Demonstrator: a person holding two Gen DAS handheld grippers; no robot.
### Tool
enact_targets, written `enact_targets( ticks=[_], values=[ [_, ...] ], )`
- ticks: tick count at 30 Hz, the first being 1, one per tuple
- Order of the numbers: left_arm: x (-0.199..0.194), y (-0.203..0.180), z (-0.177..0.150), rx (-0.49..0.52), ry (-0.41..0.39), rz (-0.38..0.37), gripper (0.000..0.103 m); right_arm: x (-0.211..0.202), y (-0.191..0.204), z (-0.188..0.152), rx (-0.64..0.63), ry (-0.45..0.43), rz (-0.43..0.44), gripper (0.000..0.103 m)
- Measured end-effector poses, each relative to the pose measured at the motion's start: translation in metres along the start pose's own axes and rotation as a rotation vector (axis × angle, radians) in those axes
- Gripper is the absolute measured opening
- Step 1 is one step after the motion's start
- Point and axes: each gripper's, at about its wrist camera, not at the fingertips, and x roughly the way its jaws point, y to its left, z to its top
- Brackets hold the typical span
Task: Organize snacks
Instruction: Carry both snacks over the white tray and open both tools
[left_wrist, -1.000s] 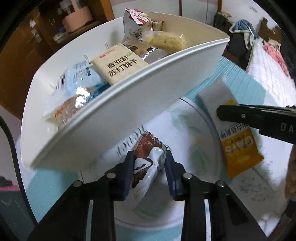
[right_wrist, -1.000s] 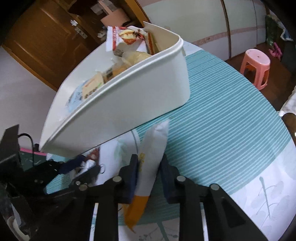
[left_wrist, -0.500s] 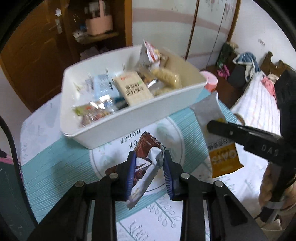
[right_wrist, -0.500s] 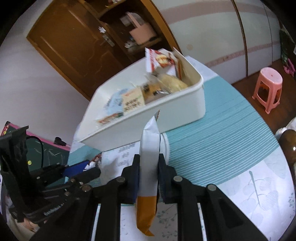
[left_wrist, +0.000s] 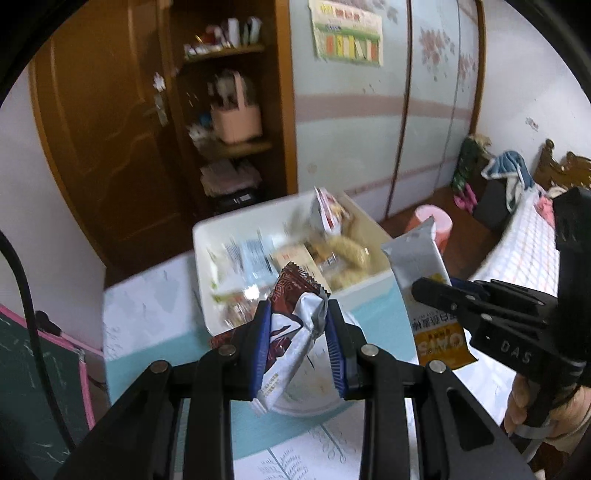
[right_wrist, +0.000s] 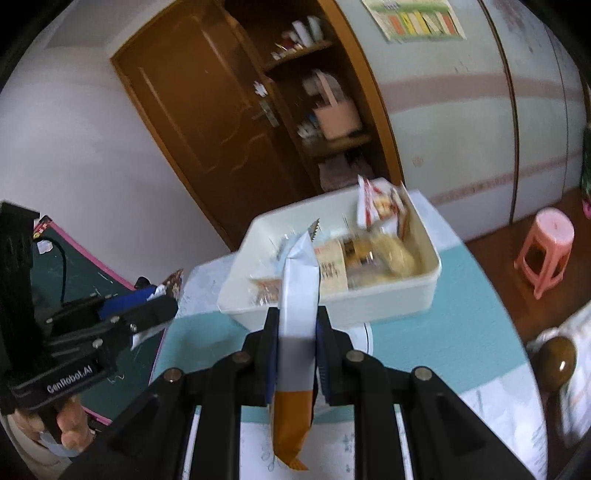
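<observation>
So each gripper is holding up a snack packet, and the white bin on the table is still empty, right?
Not quite. The white bin is not empty: the right wrist view shows several packets already in it. The rest holds: the left gripper grips a brown packet and the right gripper a white-and-orange packet.

A brown-and-silver packet (left_wrist: 295, 332) and a white-and-orange packet (right_wrist: 297, 332) are each held aloft. Beyond them a white bin (right_wrist: 388, 306) of mixed snacks sits on the surface (right_wrist: 443, 332).
</observation>
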Motion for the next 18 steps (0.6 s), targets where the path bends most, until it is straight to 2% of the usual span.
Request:
enact_targets(
  ticks=[9, 18],
  values=[
    [-0.011, 0.01, 0.055, -0.063, -0.101, 0.078, 0.027, -0.011, 0.029, 0.077, -0.164, -0.127, -0.048, 0.018],
    [0.01, 0.018, 0.094, -0.143, -0.167, 0.139, 0.027, 0.001, 0.038, 0.133, -0.24, -0.193, -0.103, 0.018]
  ],
)
